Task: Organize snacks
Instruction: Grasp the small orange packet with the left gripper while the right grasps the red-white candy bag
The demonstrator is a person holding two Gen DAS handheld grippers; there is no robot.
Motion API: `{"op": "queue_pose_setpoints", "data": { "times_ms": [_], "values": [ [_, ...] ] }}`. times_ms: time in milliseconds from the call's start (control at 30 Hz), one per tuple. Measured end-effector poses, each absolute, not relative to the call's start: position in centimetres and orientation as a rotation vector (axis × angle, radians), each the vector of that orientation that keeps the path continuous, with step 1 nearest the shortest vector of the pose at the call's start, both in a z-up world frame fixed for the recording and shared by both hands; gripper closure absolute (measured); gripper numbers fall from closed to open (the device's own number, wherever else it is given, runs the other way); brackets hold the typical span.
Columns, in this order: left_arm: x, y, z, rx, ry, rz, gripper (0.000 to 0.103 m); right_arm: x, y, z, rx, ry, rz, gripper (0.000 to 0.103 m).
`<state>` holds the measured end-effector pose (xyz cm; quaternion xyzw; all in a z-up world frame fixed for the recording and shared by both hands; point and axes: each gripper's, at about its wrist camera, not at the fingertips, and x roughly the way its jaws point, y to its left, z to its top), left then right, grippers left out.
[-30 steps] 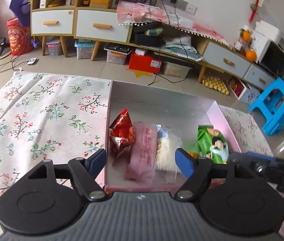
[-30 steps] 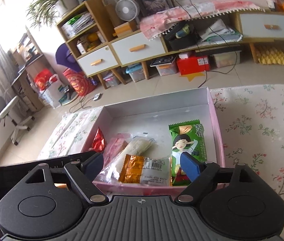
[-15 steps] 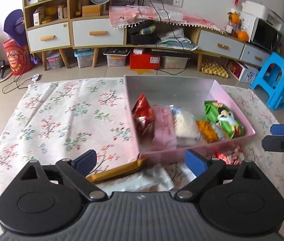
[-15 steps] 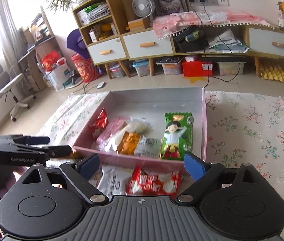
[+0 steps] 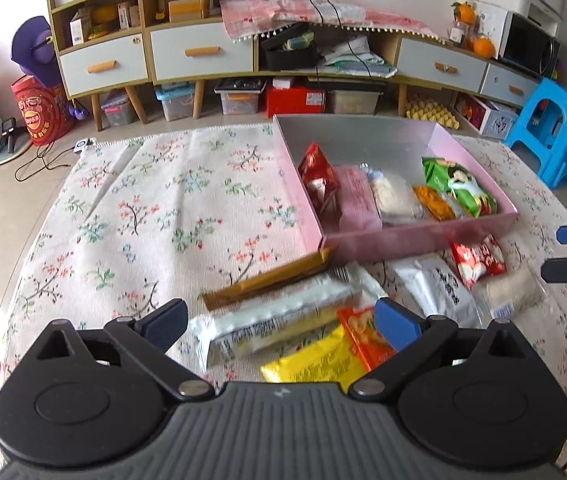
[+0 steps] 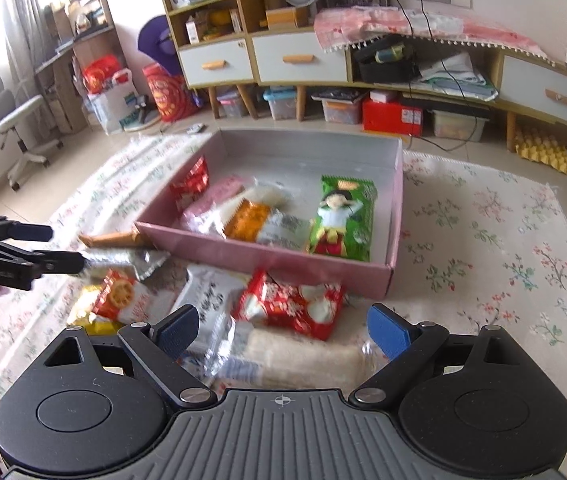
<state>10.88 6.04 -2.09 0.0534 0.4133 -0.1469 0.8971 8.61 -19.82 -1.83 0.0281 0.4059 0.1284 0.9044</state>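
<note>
Brown snack bar (image 5: 269,279) — pointing box-ward (image 5: 383,244)

Pink box (image 6: 267,254), open-topped, grey inside, frame centre: 5 packets in a row, red (image 6: 189,181), pink (image 6: 219,194), clear white (image 6: 239,204), orange (image 6: 249,222), green (image 6: 343,220). Loose below its near wall: brown bar (image 5: 267,280), silver packet (image 5: 275,326), yellow-orange packet (image 5: 323,360), white pouch (image 5: 439,288), red packet (image 6: 289,308).

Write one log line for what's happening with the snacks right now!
left tool: open, over loose snacks | right tool: open, empty | pink box: five packets inside | more packets outside
</note>
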Motion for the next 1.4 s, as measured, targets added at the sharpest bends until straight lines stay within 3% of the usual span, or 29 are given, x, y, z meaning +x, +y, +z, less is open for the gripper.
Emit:
{"op": "queue_pose_setpoints", "data": {
  "times_ms": [400, 1400],
  "values": [
    [9.9, 3.3, -4.1, 0.080, 0.941, -0.315, 0.007, 9.8, -19.2, -3.5, 0.056, 0.921, 0.188, 0.010],
    [10.1, -1.6, -5.0, 0.197, 0.928, -0.234, 0.057, 14.0, -17.3, -6.7, 0.129, 0.967, 0.083, 0.012]
  ]
}}
